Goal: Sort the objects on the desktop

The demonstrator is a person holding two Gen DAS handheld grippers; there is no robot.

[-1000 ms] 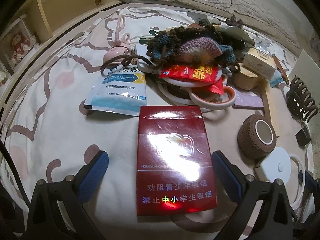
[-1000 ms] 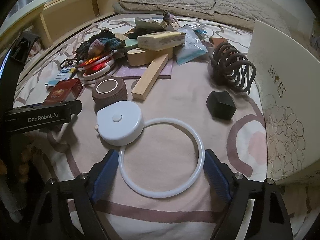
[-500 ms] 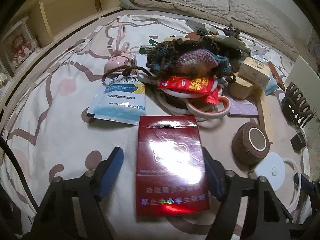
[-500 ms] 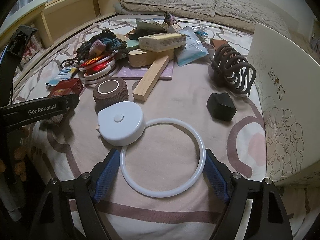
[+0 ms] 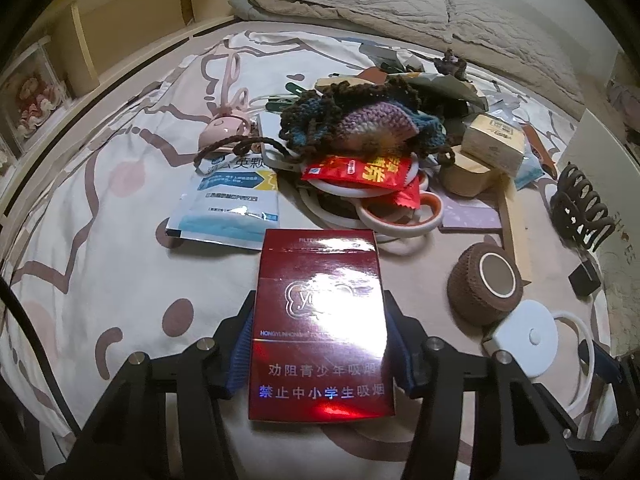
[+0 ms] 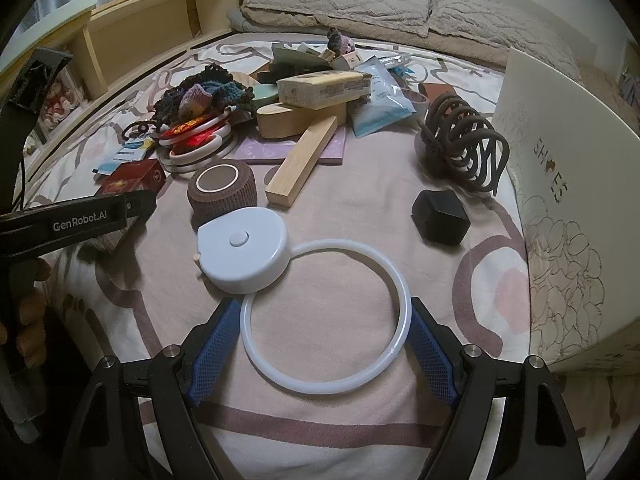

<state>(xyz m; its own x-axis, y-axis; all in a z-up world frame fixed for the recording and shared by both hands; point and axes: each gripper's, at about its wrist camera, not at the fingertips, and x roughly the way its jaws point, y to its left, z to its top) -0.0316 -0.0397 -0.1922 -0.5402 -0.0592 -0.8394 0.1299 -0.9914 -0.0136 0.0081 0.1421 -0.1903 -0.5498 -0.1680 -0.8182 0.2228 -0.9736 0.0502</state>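
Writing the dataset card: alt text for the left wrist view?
The left gripper is shut on a red cigarette pack lying on a patterned bedsheet. Beyond it sits a clutter pile: a blue-white sachet, crocheted yarn and a brown tape roll.

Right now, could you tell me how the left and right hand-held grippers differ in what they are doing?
The left hand-held gripper has its pads pressed against the sides of the red cigarette pack; the right hand-held gripper stands wider, around the white ring. The pack is a solid flat box, whereas the ring is thin, hollow and joined to a white round case. Both have blue pads and sit low over the bedsheet.
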